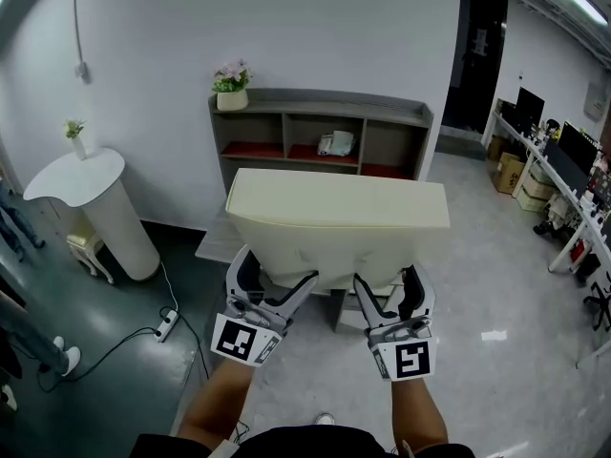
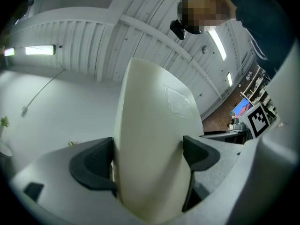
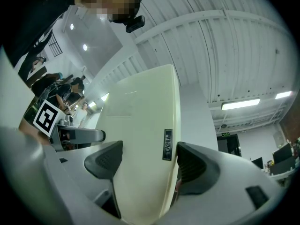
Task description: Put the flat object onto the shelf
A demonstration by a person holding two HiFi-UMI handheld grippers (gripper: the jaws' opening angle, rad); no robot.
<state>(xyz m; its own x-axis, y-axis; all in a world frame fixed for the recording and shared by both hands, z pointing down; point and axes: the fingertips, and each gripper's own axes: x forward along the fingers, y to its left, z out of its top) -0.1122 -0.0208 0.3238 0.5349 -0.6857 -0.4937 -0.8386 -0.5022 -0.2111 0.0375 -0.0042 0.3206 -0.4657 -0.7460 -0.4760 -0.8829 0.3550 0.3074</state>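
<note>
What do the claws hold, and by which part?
The cream flat pad, by its near edge: left claw at the left, right claw at the right.

Flat object [image 1: 339, 222]: cream, smooth, matt. Shelf [image 1: 325, 103]: matt grey wood. Floor [image 1: 477, 275]: glossy, polished.

Both my grippers are full. The left gripper [image 1: 278, 277] and the right gripper [image 1: 385, 279] each pinch the big flat pad [image 1: 339, 222], so nothing else fits in them. The pad hides the low part of the shelf [image 1: 363, 109] from me. The shelf top is free in the middle and on the right. A flower pot [image 1: 232, 92] stands at its left end. A white thing [image 1: 336, 142] sits in the middle box. A grey table [image 1: 215, 241] stands near, between me and the shelf.
</note>
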